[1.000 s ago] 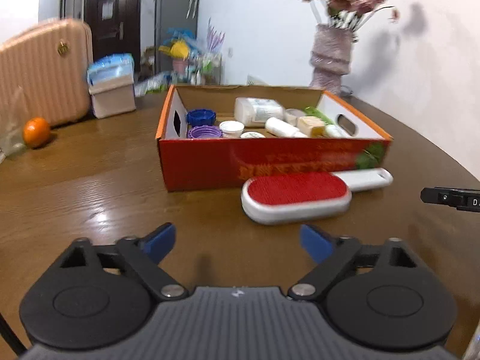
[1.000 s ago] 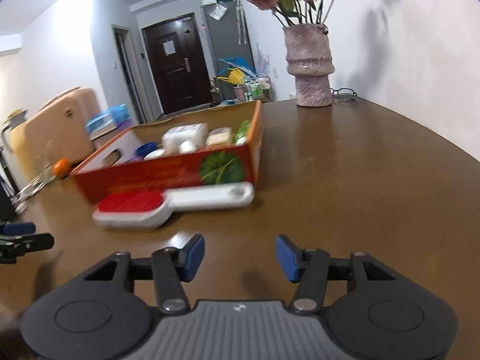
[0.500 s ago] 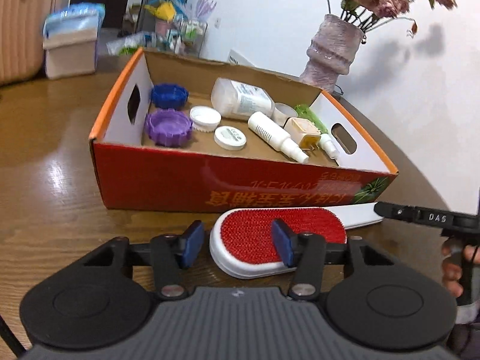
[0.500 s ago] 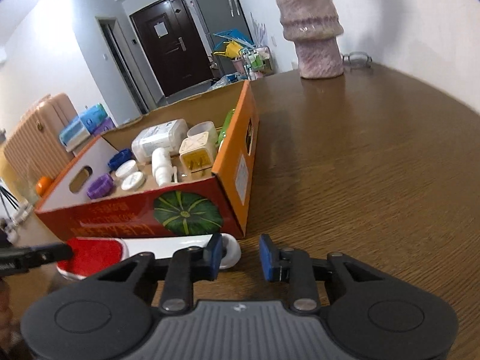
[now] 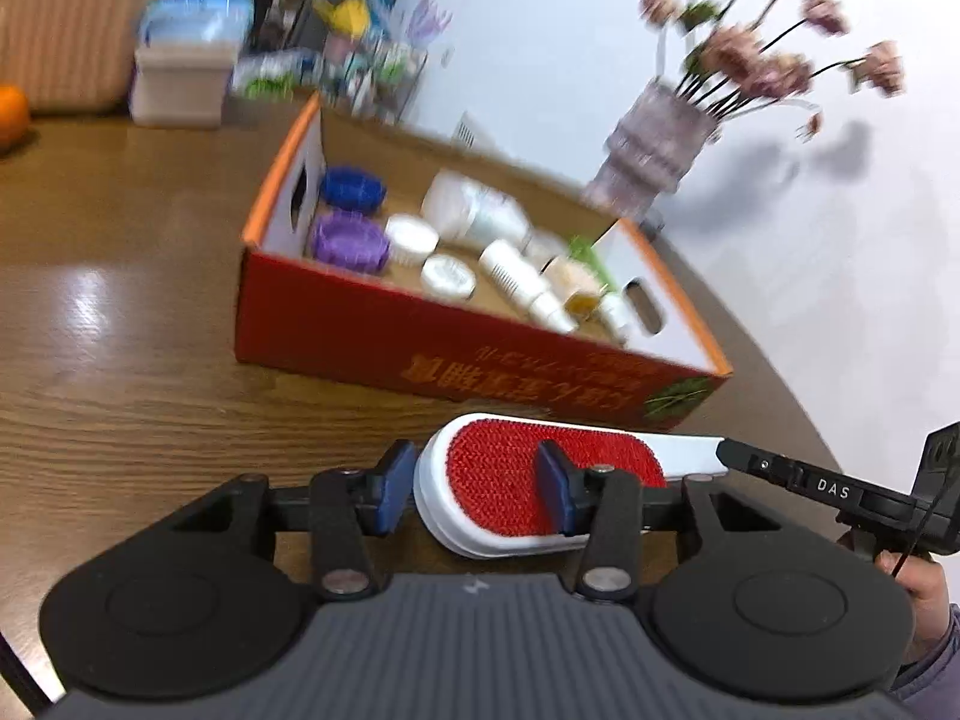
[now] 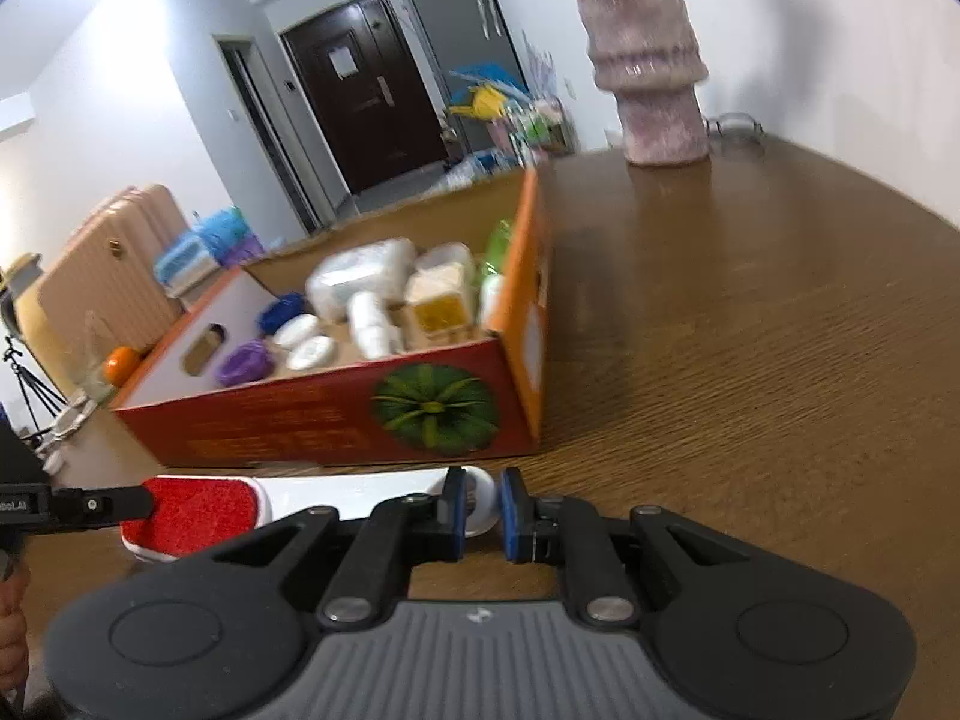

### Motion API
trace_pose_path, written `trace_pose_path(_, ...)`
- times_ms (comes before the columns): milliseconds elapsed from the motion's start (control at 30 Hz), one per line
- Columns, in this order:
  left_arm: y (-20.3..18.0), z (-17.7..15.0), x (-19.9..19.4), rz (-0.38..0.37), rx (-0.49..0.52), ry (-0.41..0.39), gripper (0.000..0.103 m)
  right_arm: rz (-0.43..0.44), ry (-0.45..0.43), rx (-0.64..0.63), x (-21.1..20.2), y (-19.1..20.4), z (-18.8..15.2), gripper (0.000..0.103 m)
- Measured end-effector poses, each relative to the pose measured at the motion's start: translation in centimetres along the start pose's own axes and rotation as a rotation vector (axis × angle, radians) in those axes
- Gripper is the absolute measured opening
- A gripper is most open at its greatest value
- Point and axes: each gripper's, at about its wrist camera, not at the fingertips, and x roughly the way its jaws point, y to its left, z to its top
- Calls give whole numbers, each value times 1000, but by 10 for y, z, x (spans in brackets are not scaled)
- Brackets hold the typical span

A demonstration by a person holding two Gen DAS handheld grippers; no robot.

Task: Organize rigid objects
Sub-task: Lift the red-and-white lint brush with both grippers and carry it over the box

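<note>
A white lint brush with a red pad (image 5: 498,468) lies on the wooden table in front of an open red cardboard box (image 5: 372,330). My left gripper (image 5: 474,486) straddles the brush's rounded head end, jaws partly closed around it. My right gripper (image 6: 480,507) has its blue pads close on either side of the brush's white handle tip (image 6: 477,495). The brush's red head (image 6: 192,510) shows at left in the right wrist view. The box (image 6: 336,420) holds white bottles, jars and blue and purple lids.
A pink vase with flowers (image 5: 660,150) stands behind the box at the table's far side (image 6: 648,90). An orange (image 5: 12,114) and a beige suitcase (image 6: 102,276) lie to the left. Bare wooden table (image 6: 750,330) extends to the right of the box.
Both grippers have moved in to the brush and narrowed their jaws. The left one now spans the head, the right one the handle tip.
</note>
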Motion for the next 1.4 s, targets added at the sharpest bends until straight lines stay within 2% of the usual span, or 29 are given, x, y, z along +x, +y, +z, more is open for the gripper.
trace_pose_path(200,-33,-40,-85,0,91,-249,45,6,-161,-14,-76,35,-19,12)
trace_pose_path(367,-42,-76,-138,-39,91,-358,45,-8,-303,-66,-140,66,-51,12)
trace_pose_path(533,-50,-107,-185,-62,117,-440,45,0,-382,-66,-191,85,-83,12)
trace_pose_path(767,-59,-144,-231,-59,143,-494,45,7,-424,-76,-235,105,-120,12)
trace_pose_path(1033,-69,-168,-270,-62,167,-551,45,27,-475,-102,-271,119,-137,12)
trace_pose_path(1233,-76,-169,-276,-78,190,-566,45,21,-504,-95,-286,120,-144,12)
trace_pose_path(1400,-69,-162,-263,-75,183,-544,45,10,-489,-92,-276,118,-140,12)
